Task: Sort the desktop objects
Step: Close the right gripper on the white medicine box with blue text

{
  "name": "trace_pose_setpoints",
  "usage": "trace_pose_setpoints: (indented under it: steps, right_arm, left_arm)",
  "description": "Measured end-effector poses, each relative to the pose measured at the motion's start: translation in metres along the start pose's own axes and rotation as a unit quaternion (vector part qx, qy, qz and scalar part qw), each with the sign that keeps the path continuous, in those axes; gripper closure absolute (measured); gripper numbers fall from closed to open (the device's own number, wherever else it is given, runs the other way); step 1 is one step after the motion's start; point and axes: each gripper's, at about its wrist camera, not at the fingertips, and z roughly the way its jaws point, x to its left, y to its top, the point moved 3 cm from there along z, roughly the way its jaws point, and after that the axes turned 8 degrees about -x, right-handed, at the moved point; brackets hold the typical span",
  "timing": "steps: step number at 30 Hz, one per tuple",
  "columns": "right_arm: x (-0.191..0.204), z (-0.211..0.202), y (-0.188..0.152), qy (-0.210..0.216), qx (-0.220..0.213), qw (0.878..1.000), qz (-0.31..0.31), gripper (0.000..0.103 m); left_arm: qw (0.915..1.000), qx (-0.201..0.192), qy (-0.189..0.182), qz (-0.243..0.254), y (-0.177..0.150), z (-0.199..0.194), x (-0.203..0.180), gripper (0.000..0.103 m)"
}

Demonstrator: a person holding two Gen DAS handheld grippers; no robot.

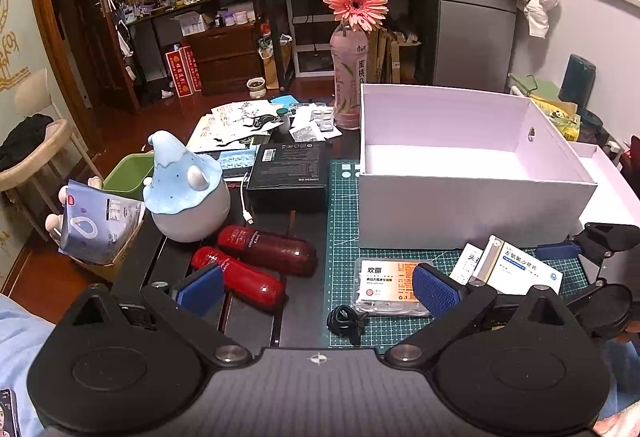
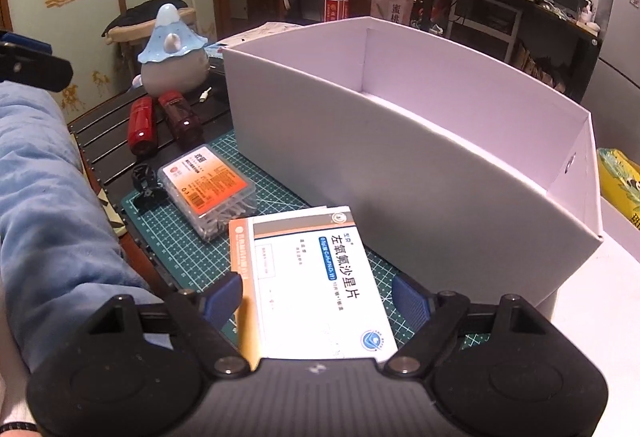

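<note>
Right gripper (image 2: 318,297) wide, straddling my white medicine box (image 2: 316,277) on the green mat (image 2: 176,249) beside the white bin (image 2: 400,165) | left gripper (image 1: 316,287) wide, empty | advice: centre pads on long sides, squeeze, lift clear of bin wall

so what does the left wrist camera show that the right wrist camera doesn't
Left wrist only: the black box, green bin, blue pouch and papers behind it, all left of the white box.

Right wrist only: a blue sleeve, and the right gripper open around the medicine box.

Both: the white box, cutting mat, two red bottles, plastic case, blue-hatted figurine and the flower in its bottle.
</note>
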Motion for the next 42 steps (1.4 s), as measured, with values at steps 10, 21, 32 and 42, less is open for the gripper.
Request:
trace_pose_setpoints:
  steps: [10,21,32,42]
  right_arm:
    - [-0.002,0.008,-0.002,0.013,0.008,1.000,0.005,0.029]
    - [-0.001,0.003,-0.001,0.002,-0.003,1.000,0.008,0.037]
    - [0.004,-0.011,0.003,-0.013,-0.012,1.000,0.018,0.038]
    - [0.003,0.001,-0.005,-0.015,0.028,0.998,0.052,0.037]
  left_arm:
    - [1.0000,0.002,0.003,0.001,0.000,0.002,0.000,0.001]
    - [0.9999,0.006,0.008,-0.003,-0.001,0.004,0.002,0.001]
    - [0.9999,0.006,0.012,0.005,-0.002,0.005,0.001,0.001]
    - [0.9999,0.000,0.012,0.006,-0.003,0.001,0.003,0.001]
